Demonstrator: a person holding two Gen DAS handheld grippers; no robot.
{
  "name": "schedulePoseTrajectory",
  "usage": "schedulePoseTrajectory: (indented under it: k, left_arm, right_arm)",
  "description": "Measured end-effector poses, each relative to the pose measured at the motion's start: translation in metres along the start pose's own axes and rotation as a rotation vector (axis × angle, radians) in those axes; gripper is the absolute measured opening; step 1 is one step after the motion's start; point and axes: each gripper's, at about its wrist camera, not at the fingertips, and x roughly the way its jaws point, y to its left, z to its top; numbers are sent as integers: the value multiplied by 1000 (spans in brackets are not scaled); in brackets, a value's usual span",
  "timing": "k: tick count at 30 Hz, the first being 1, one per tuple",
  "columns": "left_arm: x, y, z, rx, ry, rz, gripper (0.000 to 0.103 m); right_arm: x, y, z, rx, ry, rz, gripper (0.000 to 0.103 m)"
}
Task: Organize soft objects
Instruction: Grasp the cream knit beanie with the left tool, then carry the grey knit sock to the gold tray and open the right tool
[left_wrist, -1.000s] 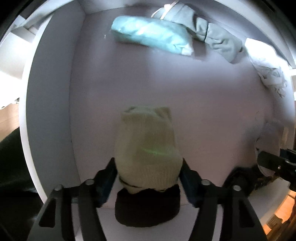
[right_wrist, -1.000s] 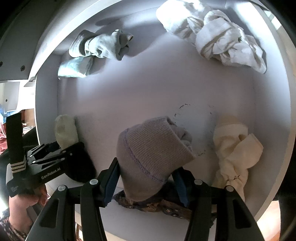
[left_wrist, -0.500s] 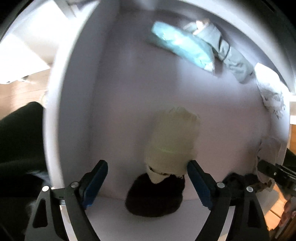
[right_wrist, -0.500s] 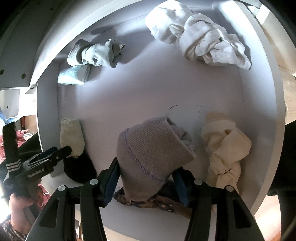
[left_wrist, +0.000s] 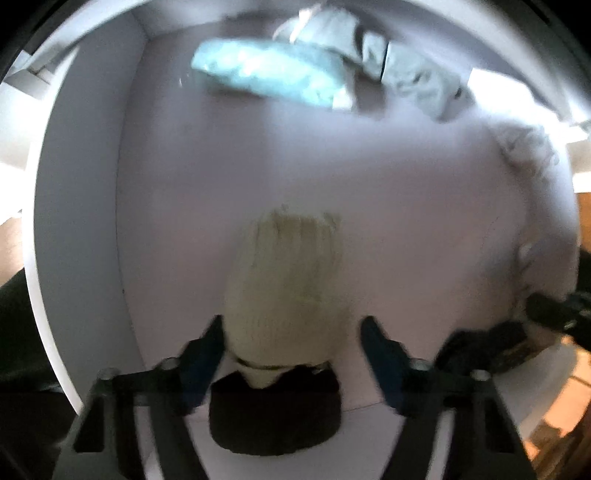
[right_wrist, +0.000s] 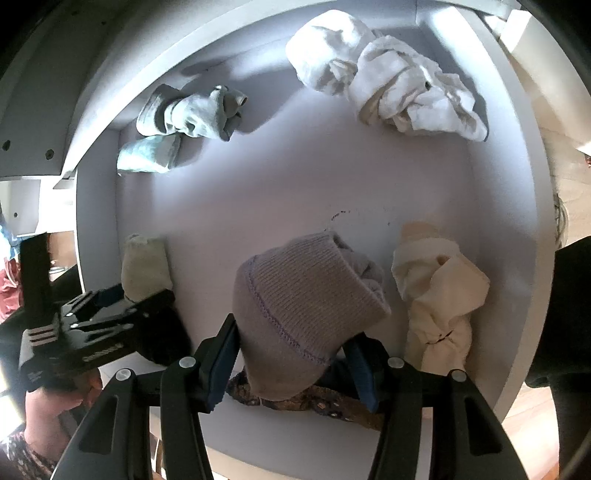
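Both views bulge with heavy fisheye curving, black vignette ringing each frame. The left wrist view is soft and smeared all over: the pale cream knitted sock roll (left_wrist: 286, 295) is fuzzy, and the crumpled turquoise cloth (left_wrist: 273, 75) beyond it streaks sideways. Blown-out white glare burns above and right of that roll, at the white drawer's rim (left_wrist: 491, 83). The right wrist view is crisp and brighter. Daylight falls from beyond the bunched white cloth pile (right_wrist: 388, 81), and the grey-green rolled sock (right_wrist: 192, 110) casts a soft shadow towards it.
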Motion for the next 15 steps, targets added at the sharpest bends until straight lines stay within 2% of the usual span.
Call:
schedulePoseTrajectory:
  k: [10,15]
  left_arm:
    - [4,-2,-9,3,0,11,59]
    - [14,-30,-17,14,9,31,59]
  right_arm:
    - [-49,0,-15,27,-77,118,55]
    - [-89,0,-25,17,-154,145,55]
